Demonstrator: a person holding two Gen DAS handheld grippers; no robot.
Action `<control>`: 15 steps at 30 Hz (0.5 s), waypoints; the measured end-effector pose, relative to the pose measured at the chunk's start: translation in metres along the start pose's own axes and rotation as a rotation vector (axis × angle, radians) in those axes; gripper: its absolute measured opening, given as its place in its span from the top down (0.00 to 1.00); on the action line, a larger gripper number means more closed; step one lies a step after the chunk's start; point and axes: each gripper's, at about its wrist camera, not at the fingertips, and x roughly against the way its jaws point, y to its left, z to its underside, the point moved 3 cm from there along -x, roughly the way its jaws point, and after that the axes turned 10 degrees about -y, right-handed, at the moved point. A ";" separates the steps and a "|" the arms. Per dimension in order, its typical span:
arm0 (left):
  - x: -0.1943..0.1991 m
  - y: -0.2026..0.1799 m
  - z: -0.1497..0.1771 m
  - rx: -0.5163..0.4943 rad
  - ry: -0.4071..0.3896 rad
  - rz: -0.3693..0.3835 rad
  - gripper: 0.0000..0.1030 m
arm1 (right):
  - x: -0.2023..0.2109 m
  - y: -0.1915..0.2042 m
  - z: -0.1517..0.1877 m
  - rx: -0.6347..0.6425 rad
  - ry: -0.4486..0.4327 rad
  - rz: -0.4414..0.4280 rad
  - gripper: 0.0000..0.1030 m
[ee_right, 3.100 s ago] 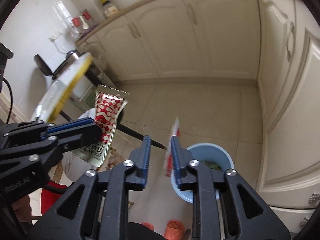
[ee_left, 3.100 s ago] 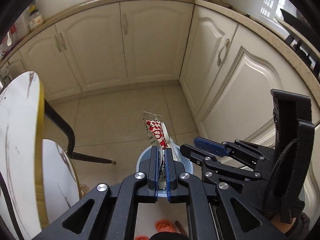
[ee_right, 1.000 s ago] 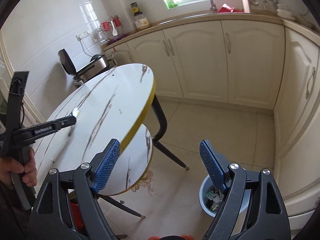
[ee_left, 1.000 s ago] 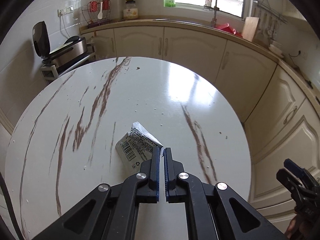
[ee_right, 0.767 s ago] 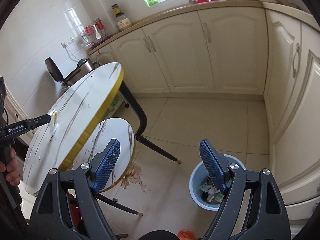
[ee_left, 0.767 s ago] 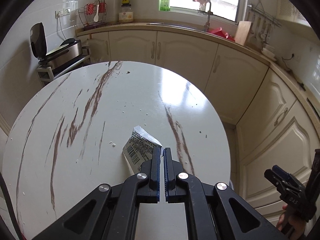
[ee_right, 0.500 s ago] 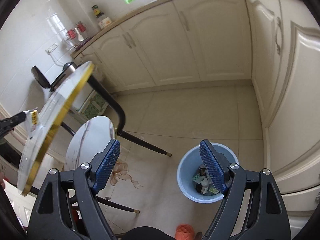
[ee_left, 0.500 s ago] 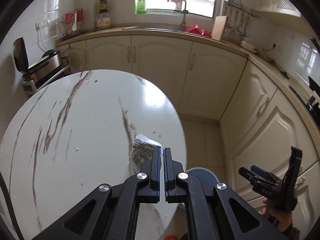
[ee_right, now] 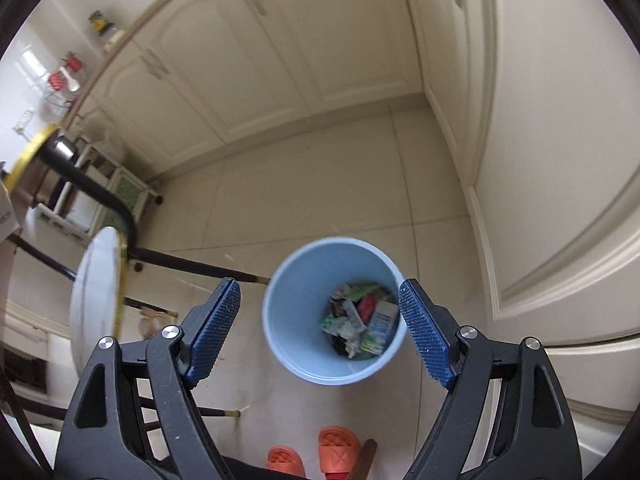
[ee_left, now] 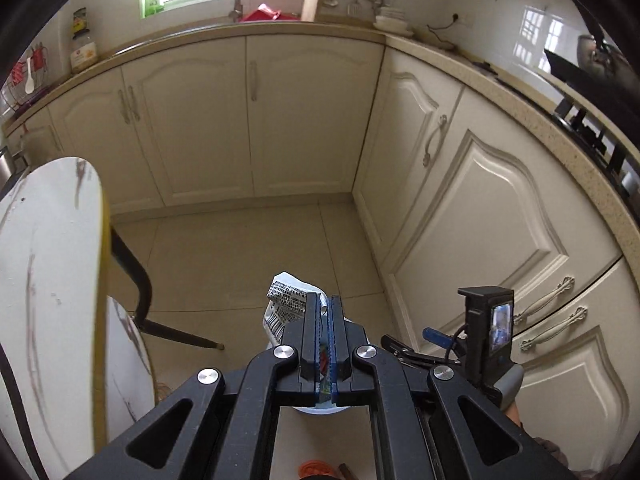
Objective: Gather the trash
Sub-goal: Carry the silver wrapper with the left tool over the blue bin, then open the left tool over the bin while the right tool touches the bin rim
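Observation:
My left gripper (ee_left: 324, 310) is shut on a white crumpled wrapper (ee_left: 286, 300) with black print and a barcode, held above the light blue trash bin (ee_left: 316, 410), which is mostly hidden behind the jaws. My right gripper (ee_right: 320, 336) is open and empty, hovering over the same bin (ee_right: 288, 280), whose bottom holds several wrappers (ee_right: 360, 322). The right gripper also shows in the left wrist view (ee_left: 404, 344), low at the right, beside the bin.
A round white marble table with a yellow edge (ee_left: 48, 280) stands at left, with a lower round stool (ee_right: 94, 292) and black legs (ee_right: 192, 266). Cream cabinets (ee_left: 480, 220) line the back and right. Orange slippers (ee_right: 316, 454) lie on the tiled floor.
My left gripper has carried the white wrapper off the table and over to the bin. My right gripper, still open, has tilted down over the bin.

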 end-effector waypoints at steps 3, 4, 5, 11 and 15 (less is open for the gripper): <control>-0.038 0.001 0.012 0.006 0.067 0.014 1.00 | -0.040 -0.023 0.020 -0.029 0.065 0.041 0.22; -0.051 0.003 0.017 0.013 0.091 0.023 1.00 | -0.055 -0.031 0.028 -0.045 0.098 0.044 0.22; -0.062 0.008 0.020 0.023 0.113 0.020 1.00 | -0.068 -0.038 0.035 -0.061 0.129 0.048 0.23; -0.104 0.030 0.029 0.007 0.185 0.014 1.00 | -0.125 -0.065 0.071 -0.126 0.245 0.071 0.30; -0.112 0.041 0.025 0.043 0.179 0.009 1.00 | -0.139 -0.063 0.079 -0.129 0.251 0.052 0.31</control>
